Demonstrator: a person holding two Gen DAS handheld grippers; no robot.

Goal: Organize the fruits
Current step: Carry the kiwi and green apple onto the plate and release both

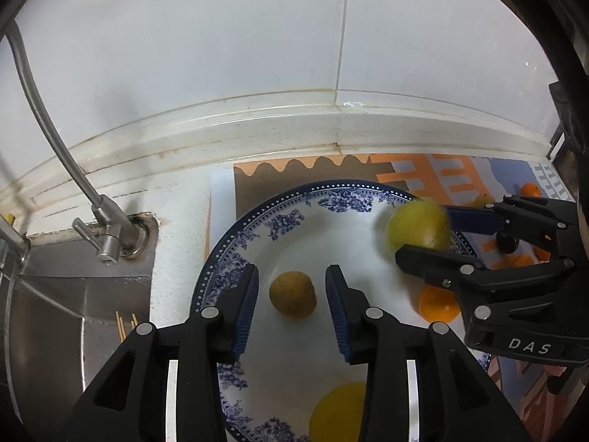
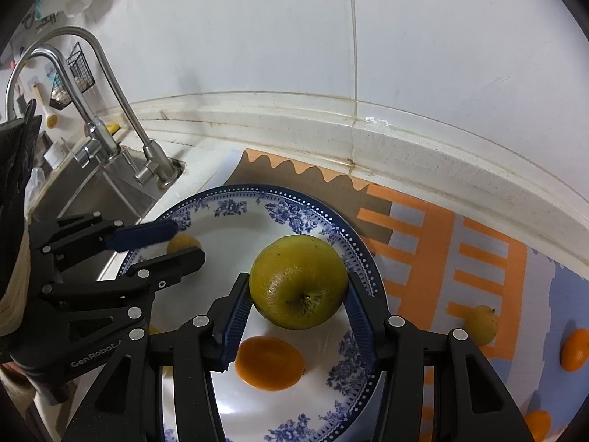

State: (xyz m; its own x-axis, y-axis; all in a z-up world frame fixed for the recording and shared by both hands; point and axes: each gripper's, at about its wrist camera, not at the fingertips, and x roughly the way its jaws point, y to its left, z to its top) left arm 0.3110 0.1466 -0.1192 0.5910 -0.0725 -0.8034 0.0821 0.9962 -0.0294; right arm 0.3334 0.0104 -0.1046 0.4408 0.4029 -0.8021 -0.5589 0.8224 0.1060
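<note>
Fruits over the blue-patterned plate (image 2: 353,246), 2 grippers working.
I had the right gripper (image 2: 299,291) clamped on the green apple (image 2: 298,287) above the plate; I judged lowering before release best. My left gripper (image 1: 292,287) stood apart around the small brown fruit (image 1: 292,294), untouched.

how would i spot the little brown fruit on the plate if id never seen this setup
Find the blue-and-white floral plate beside the steel sink. Near its middle, between the left gripper's open fingers, lies the small brown fruit. It is dull and tan, unlike the big green apple and the orange fruits around it.
</note>
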